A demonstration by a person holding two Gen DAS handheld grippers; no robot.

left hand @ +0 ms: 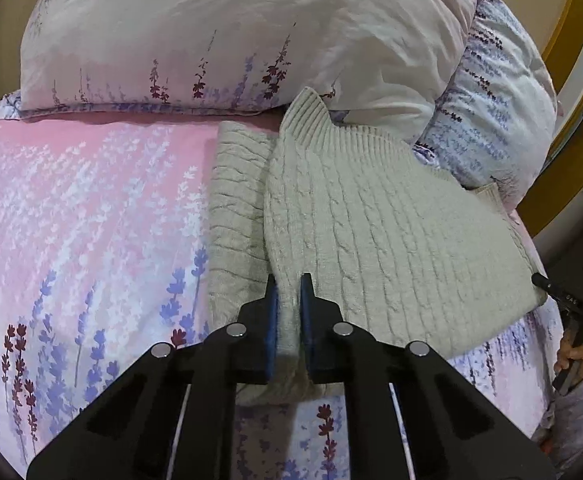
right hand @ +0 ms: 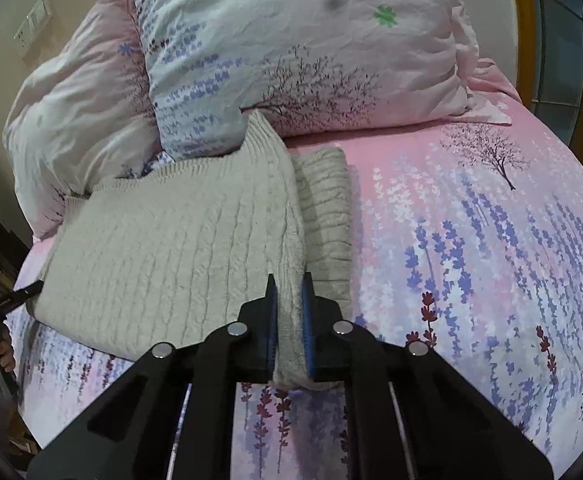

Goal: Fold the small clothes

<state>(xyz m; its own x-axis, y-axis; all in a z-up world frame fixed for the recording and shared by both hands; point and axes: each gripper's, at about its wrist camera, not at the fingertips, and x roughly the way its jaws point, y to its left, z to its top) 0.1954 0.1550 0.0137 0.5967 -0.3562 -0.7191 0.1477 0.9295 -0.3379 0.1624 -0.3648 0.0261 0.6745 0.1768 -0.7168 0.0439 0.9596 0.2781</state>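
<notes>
we clamp left gripper and right gripper on near hem corners of knit sweater | sweater lies on bed, near pillows | risk: thick folded knit slipping out, fold skewing if we lift unevenly

Only faint white letters, perhaps "DAS", on the other claw at the right edge of the left wrist view; too small to read surely
</notes>
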